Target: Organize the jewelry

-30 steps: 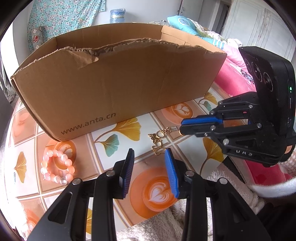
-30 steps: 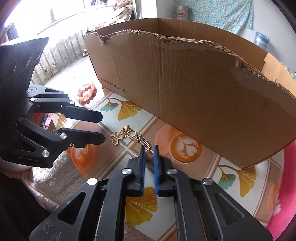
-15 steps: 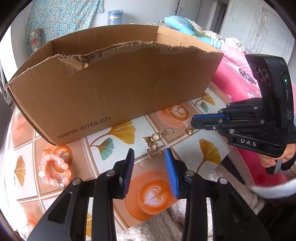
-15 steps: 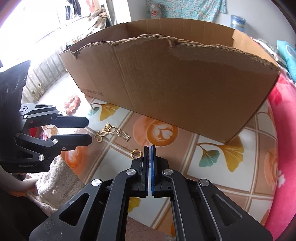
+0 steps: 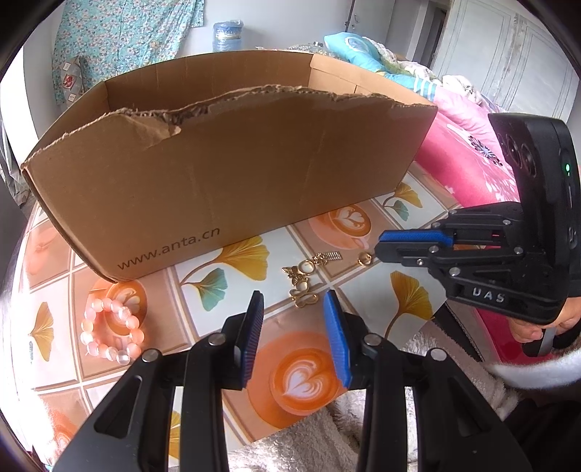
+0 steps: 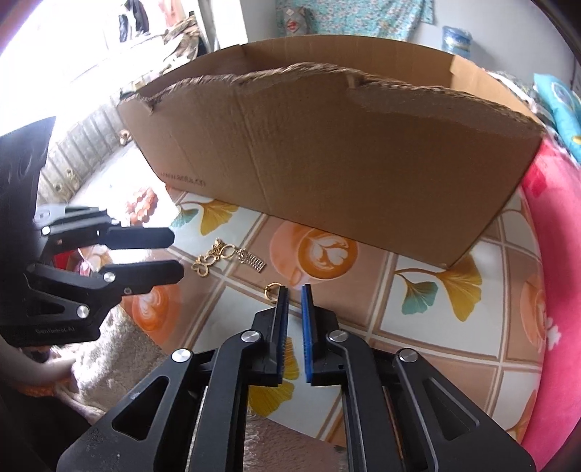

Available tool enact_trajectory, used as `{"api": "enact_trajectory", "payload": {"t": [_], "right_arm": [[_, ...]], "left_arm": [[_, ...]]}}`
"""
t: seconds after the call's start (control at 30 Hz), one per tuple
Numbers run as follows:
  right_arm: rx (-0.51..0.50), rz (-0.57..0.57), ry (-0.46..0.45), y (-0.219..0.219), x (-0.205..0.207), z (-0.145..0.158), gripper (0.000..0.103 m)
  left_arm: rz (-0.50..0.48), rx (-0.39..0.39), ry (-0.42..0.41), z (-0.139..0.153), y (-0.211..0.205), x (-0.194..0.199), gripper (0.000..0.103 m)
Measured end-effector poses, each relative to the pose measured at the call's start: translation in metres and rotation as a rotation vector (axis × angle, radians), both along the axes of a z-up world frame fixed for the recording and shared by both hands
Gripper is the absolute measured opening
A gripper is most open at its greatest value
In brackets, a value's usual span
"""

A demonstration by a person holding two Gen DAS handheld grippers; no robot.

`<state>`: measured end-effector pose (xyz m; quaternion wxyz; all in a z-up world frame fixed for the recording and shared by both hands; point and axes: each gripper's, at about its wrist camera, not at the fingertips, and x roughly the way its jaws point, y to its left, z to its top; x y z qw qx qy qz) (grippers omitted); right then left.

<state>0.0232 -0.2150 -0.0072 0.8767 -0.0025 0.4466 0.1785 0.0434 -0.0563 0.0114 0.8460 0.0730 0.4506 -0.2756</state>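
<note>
On patterned tablecloth (image 5: 225, 290), before cardboard box (image 5: 232, 174): gold ring (image 6: 271, 289) just left of right gripper (image 6: 294, 290), pads narrowly parted, empty; gold chain ornament (image 5: 308, 276) beyond left gripper (image 5: 292, 308), spread wide; pink bead bracelet (image 5: 109, 330) farther left.

Bright daylight, blown-out glare at upper left of right wrist view, fisheye bending, dark vignetted corners, slight softness

Pink blanket (image 5: 468, 152) and water jug (image 5: 227, 34) beyond the patterned tablecloth (image 5: 232, 287).
</note>
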Motion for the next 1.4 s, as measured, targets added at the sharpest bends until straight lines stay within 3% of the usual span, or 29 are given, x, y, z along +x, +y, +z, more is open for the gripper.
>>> {"api": "enact_trajectory", "payload": {"t": [0.13,0.37,0.8,1.03,1.4], "right_arm": [[0.037,-0.016,0.002,0.001,-0.007,0.003,0.02],[-0.059,-0.028,-0.004,0.021,-0.008,-0.005,0.02],[-0.116,-0.105,-0.046,0.035,-0.004,-0.008,0.019],[-0.128,-0.103,-0.049,0.066,0.008,-0.02,0.01],[-0.098,-0.126,-0.072,0.044,0.006,-0.016,0.009]], "left_arm": [[0.004,-0.003,0.0,0.0,0.001,0.001,0.033],[0.004,-0.007,0.001,0.001,0.003,0.0,0.033],[0.015,-0.014,0.008,0.001,0.008,0.001,0.033],[0.017,-0.014,0.007,0.002,0.008,0.0,0.033],[-0.006,-0.003,-0.023,0.005,-0.002,0.004,0.033]]}}
